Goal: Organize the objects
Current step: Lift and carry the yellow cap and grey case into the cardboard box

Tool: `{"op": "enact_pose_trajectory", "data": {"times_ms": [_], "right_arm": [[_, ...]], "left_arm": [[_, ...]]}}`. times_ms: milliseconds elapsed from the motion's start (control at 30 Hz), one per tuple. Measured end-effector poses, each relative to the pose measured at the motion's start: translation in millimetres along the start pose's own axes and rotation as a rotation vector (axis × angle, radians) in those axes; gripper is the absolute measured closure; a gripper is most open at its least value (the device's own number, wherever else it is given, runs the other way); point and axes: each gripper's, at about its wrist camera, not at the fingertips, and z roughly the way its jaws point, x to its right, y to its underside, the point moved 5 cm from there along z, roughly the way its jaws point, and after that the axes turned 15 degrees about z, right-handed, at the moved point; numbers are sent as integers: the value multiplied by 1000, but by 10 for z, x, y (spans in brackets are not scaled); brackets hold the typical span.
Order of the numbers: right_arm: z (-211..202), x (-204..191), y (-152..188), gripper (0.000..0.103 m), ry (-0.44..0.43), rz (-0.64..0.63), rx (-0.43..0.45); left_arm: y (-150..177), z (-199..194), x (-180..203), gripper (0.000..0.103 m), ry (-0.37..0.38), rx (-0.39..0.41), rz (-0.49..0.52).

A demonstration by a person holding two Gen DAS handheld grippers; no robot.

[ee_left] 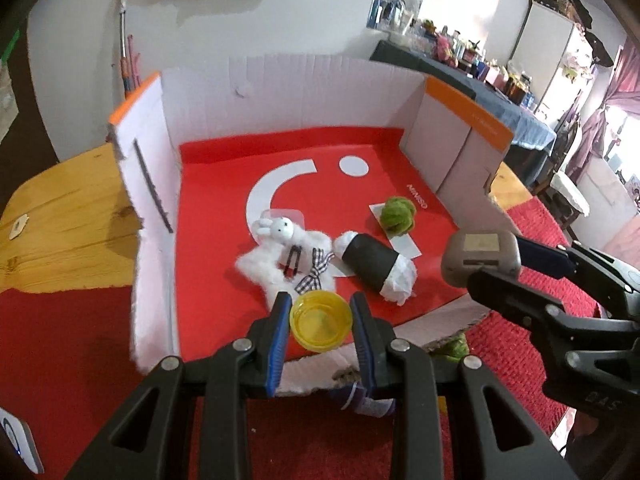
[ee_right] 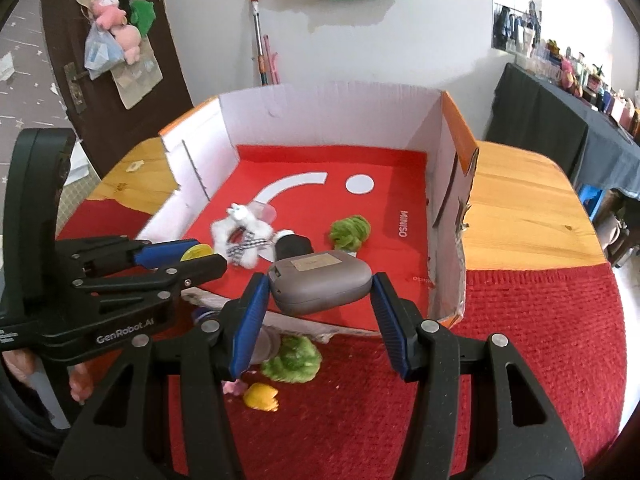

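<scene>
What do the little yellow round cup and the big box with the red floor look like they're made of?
Small yellow round cup: probably thin plastic, since it is glossy and slightly see-through.
Large box with white walls: corrugated cardboard by its ribbed walls and torn, fuzzy edges; the red floor looks like smooth printed paper.

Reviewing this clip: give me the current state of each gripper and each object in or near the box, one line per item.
left gripper: shut on the yellow lid, over the box's front edge.
right gripper: shut on the grey case.
box: open, front side down.
white bunny plush: lying in the box.
black roll: on its side, in the box.
green pom-pom: in the box.
second green pom-pom: outside, on the red cloth.
</scene>
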Motion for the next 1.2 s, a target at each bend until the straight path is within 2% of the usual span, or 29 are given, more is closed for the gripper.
{"op": "enact_pose_trajectory", "data": {"times_ms": [233,600,1200], "right_arm": [[174,52,-17,52,37,-10,-33],[390,108,-39,52,59,-16,-75],[504,126,-111,52,55,-12,-79]], "left_arm": [[21,171,-32,71,8,-58,19],[-76,260,-125,71,-3,-61,14],[-131,349,-214,71,-44,-46,-11]]}}
